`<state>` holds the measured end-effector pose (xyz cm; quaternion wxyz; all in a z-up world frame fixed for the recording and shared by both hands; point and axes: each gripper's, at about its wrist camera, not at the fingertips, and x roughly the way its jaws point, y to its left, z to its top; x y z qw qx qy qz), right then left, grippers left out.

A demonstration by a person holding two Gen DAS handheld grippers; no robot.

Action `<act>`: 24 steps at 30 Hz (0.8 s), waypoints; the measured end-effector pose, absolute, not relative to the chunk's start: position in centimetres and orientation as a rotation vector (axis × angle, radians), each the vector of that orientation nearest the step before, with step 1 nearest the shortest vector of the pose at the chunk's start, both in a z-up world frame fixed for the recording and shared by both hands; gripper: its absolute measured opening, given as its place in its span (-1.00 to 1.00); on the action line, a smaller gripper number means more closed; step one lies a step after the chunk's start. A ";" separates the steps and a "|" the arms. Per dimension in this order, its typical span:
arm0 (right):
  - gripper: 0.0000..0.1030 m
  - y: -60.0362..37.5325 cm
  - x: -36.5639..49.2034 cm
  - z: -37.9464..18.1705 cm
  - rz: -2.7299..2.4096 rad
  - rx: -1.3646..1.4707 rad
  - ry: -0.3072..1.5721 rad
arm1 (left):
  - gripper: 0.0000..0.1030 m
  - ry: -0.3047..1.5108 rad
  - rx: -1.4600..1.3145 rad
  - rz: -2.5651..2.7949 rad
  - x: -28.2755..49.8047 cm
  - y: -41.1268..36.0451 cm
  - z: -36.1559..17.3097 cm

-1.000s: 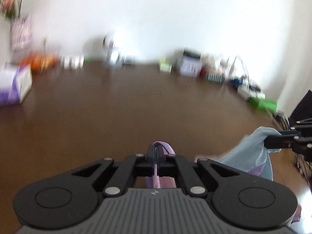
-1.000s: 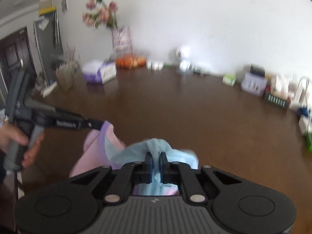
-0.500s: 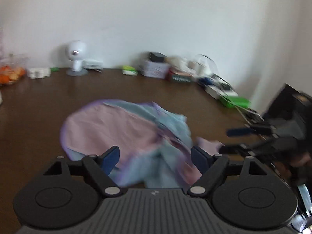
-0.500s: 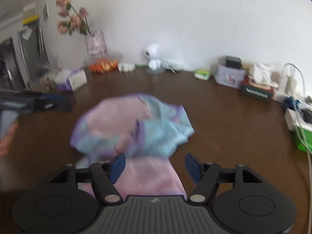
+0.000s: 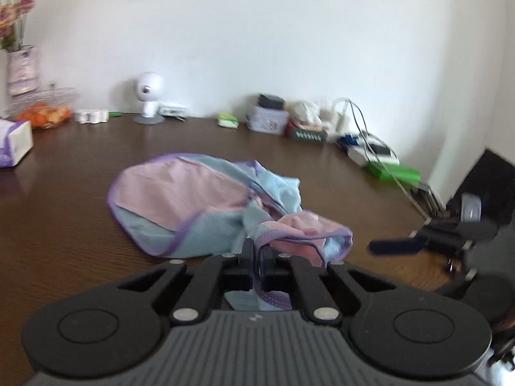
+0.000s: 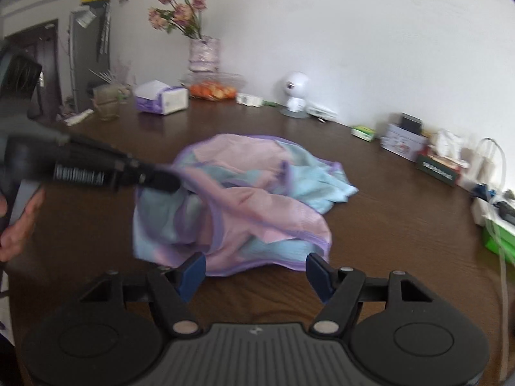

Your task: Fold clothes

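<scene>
My left hand-held gripper [image 5: 256, 259] pinches the purple-trimmed hem of the crumpled pink-and-blue garment [image 5: 199, 199] lying ahead on the dark wooden tabletop [image 5: 64, 212], my right hand-held gripper [image 6: 254, 273] gapes empty just short of it, folding barely begun.

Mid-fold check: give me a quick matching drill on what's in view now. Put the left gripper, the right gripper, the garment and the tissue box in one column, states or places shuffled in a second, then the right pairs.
Things:
1. left gripper
2. right gripper
3. garment
4. tissue box

States or places:
A. open, nothing between its fingers
B. crumpled in a heap in the middle of the brown table
C. shut on a purple-trimmed edge of cloth
D. at the far side of the table, near the vase of flowers

Pairs: 1-C, 2-A, 3-B, 4-D
</scene>
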<state>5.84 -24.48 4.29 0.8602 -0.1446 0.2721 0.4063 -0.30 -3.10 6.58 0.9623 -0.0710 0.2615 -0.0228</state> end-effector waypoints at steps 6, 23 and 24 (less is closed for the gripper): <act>0.15 -22.0 5.0 4.9 0.756 -0.317 0.442 | -0.94 0.450 0.004 0.068 -3.3 -3.2 8.6; -0.94 -24.0 2.5 8.6 0.584 -0.146 0.392 | -0.93 0.379 0.065 0.109 -8.3 -3.8 9.6; -0.94 -24.7 1.7 9.5 0.588 -0.134 0.378 | -0.93 0.372 0.063 0.102 -8.8 -4.0 9.8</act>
